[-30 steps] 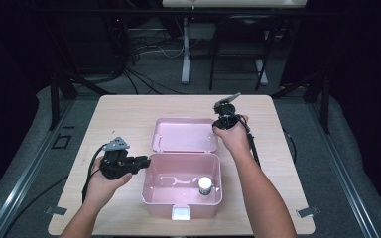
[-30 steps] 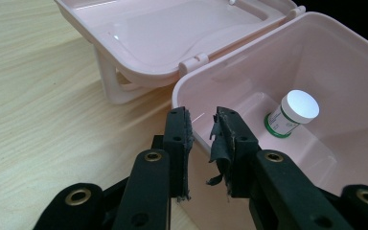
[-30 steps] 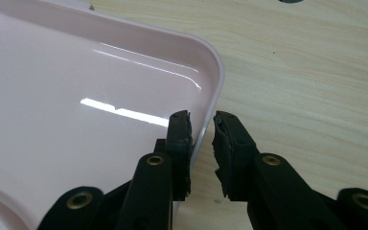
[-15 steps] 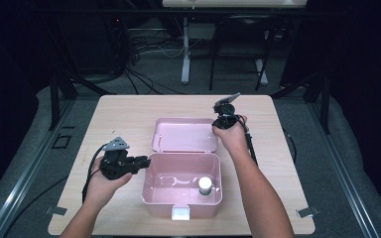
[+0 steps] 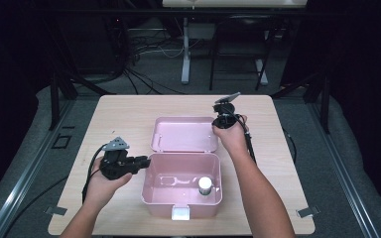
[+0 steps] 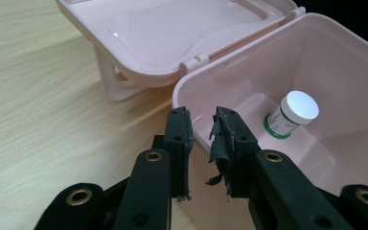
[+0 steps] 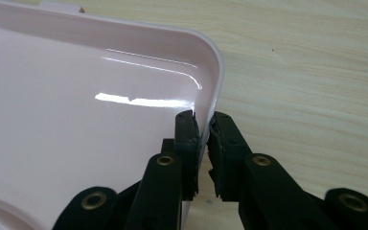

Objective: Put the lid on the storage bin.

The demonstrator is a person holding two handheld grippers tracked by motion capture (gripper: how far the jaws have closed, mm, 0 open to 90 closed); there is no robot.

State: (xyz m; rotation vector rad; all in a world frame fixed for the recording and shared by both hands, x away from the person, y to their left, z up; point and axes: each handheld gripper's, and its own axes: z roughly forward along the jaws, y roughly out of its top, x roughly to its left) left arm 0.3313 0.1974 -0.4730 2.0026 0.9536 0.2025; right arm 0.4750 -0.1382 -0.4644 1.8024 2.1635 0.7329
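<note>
A pink box stands open on the wooden table, its lid folded back flat behind it. A small white-capped bottle stands upright inside at the right. My left gripper holds the box's left wall; in the left gripper view its jaws straddle that wall's rim, with the bottle beyond. My right gripper is at the lid's far right corner. Its jaws have just been closing, and the lid's rim is pinched between them.
A white latch sits on the box's front wall. Bare table lies left of and behind the lid, and more to the right of the box. Cables trail from both grippers. Dark floor and stands surround the table.
</note>
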